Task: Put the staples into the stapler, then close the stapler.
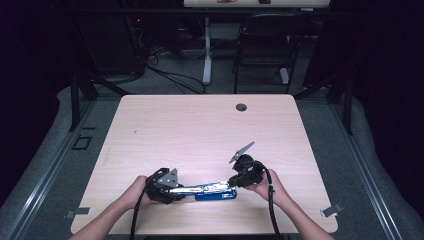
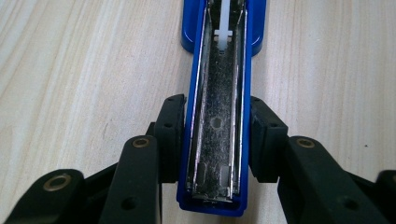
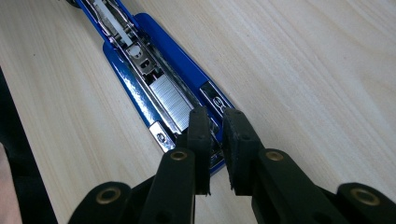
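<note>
The blue stapler (image 1: pixel 216 191) lies opened flat on the desk (image 1: pixel 200 130). The left gripper (image 2: pixel 215 140) clamps its top half tight. Staples (image 3: pixel 170 100) already sit in the tray. The right gripper (image 3: pixel 215 140) has its jaws nearly together at the tray's end, holding nothing. Closing it up is left.

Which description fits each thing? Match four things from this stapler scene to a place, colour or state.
Things:
1. left gripper
2. staples
3. table
4. right gripper

Descriptions:
A. light wood
B. clamped on the sides of the blue stapler
C. silver strip lying in the stapler's channel
D. jaws at the stapler's end, beside the staples

Pairs: 1-B, 2-C, 3-A, 4-D
</note>
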Demonstrator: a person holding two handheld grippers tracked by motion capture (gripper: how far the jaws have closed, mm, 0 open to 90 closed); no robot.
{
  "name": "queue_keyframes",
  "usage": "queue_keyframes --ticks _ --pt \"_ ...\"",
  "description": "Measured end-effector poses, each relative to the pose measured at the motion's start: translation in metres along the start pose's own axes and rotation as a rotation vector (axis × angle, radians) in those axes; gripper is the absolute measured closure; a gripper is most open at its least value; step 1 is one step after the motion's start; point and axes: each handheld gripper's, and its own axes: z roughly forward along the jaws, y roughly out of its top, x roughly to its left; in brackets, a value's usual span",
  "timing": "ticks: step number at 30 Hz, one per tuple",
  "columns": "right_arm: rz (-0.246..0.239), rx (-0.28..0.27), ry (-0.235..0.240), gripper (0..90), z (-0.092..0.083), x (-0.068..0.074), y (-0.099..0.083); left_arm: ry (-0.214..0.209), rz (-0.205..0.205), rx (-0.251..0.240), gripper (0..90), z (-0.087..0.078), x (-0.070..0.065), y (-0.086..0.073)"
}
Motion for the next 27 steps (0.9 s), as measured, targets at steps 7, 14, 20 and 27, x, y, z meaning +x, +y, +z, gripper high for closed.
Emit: queue_keyframes --ticks 7,14,20,27 --pt "0.019 -0.008 0.007 82.0 0.0005 -0.0010 -0.0011 -0.003 -0.013 -0.003 62.3 -0.0004 0.0004 -0.0002" --pt "0.021 -0.009 0.007 81.9 0.0014 -0.0012 -0.0014 -0.008 -0.040 -0.011 61.6 0.0004 0.0016 -0.0015" --pt "0.024 -0.016 0.005 82.0 0.0019 -0.0004 -0.0019 -0.006 -0.036 -0.004 61.8 -0.0006 0.0005 -0.0001" --pt "0.018 -0.009 0.003 82.0 0.0016 -0.0005 -0.0016 0.004 -0.026 -0.006 62.0 -0.0057 -0.0013 0.0029"
